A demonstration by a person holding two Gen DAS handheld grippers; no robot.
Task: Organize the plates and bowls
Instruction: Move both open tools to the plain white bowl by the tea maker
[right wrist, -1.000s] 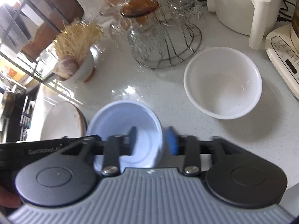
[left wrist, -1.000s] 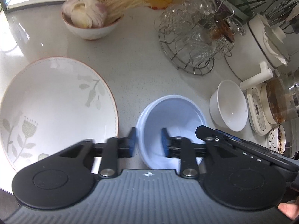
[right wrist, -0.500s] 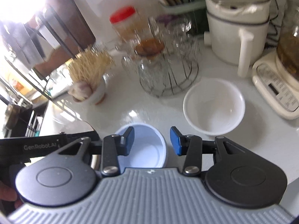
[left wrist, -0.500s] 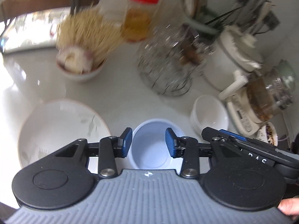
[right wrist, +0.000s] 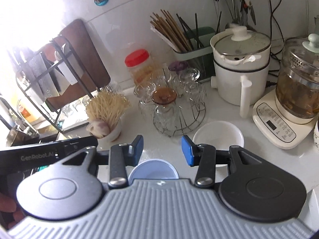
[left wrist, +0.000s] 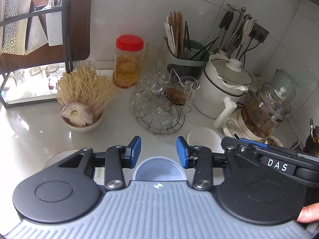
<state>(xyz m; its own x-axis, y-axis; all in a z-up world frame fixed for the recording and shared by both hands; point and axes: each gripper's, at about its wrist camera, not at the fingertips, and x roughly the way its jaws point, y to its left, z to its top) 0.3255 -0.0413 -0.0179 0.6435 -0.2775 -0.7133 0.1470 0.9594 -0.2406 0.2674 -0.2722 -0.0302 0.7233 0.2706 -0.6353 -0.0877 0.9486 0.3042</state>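
A: Step? Between grasps, I judge. Left gripper (left wrist: 159,151) and right gripper (right wrist: 162,151) both above the tabletop (left wrist: 35,131), fingers spread, pinching nothing.

B: Blue bowl (left wrist: 159,168)?

A: Upright on the tabletop, mouth up, below both grippers; round, no long axis. White bowl (right wrist: 218,134) just right of it, plate (left wrist: 57,155) left, mostly hidden.

B: Next?

A: Likely descend, pinch one rim, nest the bowls.
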